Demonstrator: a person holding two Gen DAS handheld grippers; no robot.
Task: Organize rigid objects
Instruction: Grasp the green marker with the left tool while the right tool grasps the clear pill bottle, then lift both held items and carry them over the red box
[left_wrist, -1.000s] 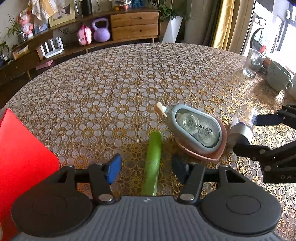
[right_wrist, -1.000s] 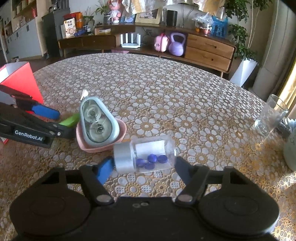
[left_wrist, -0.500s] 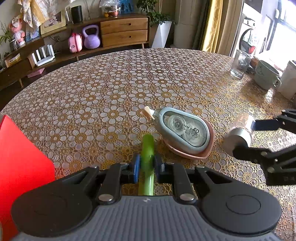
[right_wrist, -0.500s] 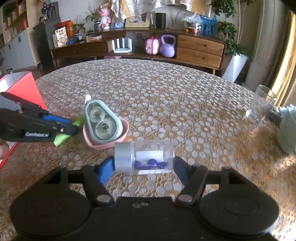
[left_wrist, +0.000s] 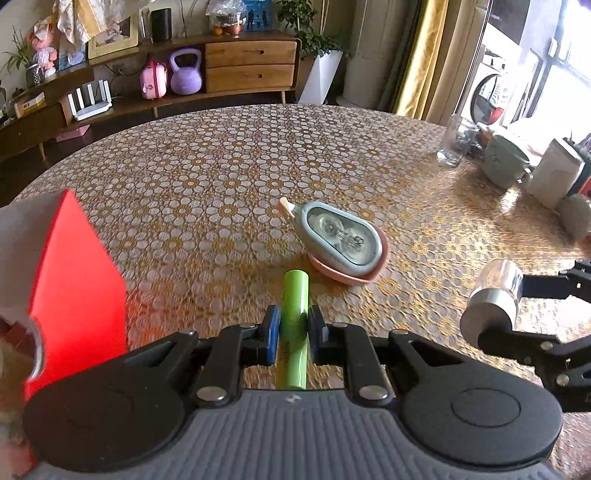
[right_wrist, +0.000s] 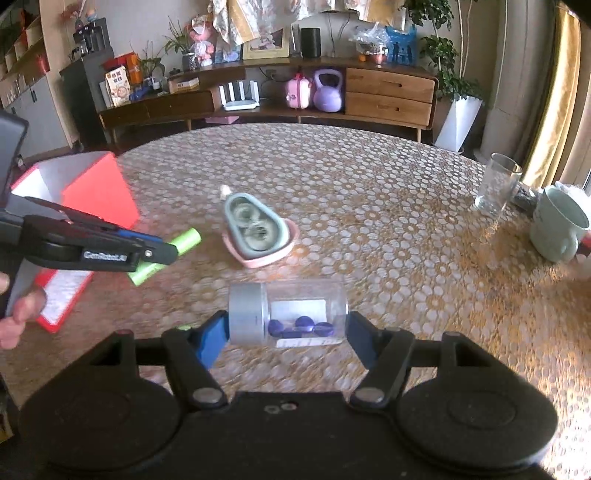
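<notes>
Your left tongs (left_wrist: 291, 328) clamp the green tube (left_wrist: 293, 317), your right tongs (right_wrist: 286, 328) grip the capped jar (right_wrist: 288, 314); neither sits in the red box (right_wrist: 92, 188), and the tape dispenser (right_wrist: 255, 225) waits on the counter (right_wrist: 369, 221).

Open bench (left_wrist: 229, 155) beyond tape dispenser (left_wrist: 338, 236) at centre; red box (left_wrist: 77, 280) blocking left; glass (right_wrist: 496, 188) and mug (right_wrist: 557, 229) crowding right edge.

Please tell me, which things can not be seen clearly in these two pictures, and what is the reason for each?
- Inside of the red box: left wrist view cuts it at the edge; in the right wrist view the left tool crosses it.
- Print on the green tube: too small and blurred, partly behind the pads.
- Label in the clear jar held by the right tool: blurred.
- Items beyond the mug: glare, frame edge.
</notes>
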